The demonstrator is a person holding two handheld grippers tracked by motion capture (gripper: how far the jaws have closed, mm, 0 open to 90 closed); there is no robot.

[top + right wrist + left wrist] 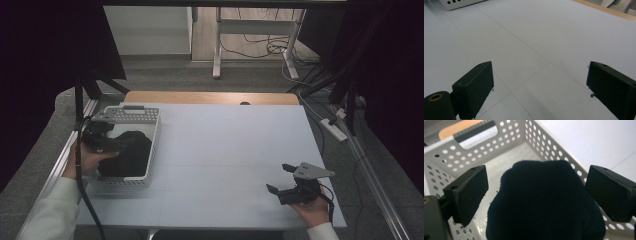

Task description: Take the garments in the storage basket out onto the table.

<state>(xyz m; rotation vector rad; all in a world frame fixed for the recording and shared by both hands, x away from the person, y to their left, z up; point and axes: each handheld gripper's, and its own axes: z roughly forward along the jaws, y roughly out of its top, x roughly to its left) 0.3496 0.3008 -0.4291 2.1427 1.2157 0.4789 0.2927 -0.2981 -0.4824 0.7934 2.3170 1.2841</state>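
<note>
From my high view, the left gripper (102,141) hides part of the black cloth (127,152). In the left gripper view, the cloth's lower end runs off the bottom edge, covering much of the basket (549,142) floor.

A pale grey bench (235,145) with a wooden far edge (210,97) was set on grey carpet (200,77). Black curtains (45,45) were hung at both sides. Beyond, white desk legs (217,45), tangled cables (265,47) and a power strip (334,129) were seen.
</note>
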